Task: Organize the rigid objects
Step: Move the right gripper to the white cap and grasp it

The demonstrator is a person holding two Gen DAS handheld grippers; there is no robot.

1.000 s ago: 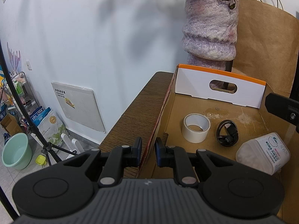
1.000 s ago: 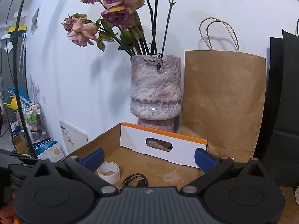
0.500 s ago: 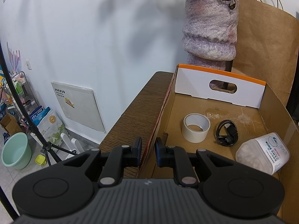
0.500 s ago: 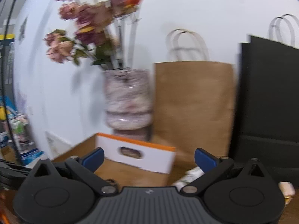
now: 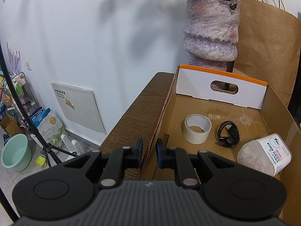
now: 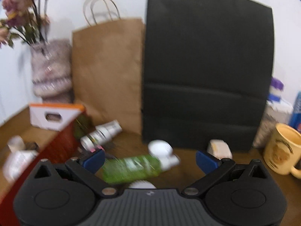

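Note:
My left gripper (image 5: 149, 153) is shut on the left side wall of the cardboard box (image 5: 197, 86), with the wall's edge pinched between its pads. Inside the box lie a white tape roll (image 5: 196, 131), a coiled black cable (image 5: 228, 136) and a white lidded container (image 5: 263, 154). The right wrist view is blurred. There my right gripper (image 6: 149, 160) stands wide open above the wooden table. A green bottle (image 6: 131, 167) with a white cap lies on its side just ahead, between the fingers and untouched. A white bottle (image 6: 101, 134) lies beside the box (image 6: 54, 116).
A mottled vase (image 5: 210, 32) and a brown paper bag (image 5: 267, 47) stand behind the box. A black bag (image 6: 207, 75) stands upright at the back of the table. A small white object (image 6: 219, 148) and a yellow mug (image 6: 282, 150) sit at the right. The table's left edge drops to the floor.
My right gripper has swung right, away from the box and lower over the table, so the bottles and mug have come into view. It stays open. The left gripper has not moved.

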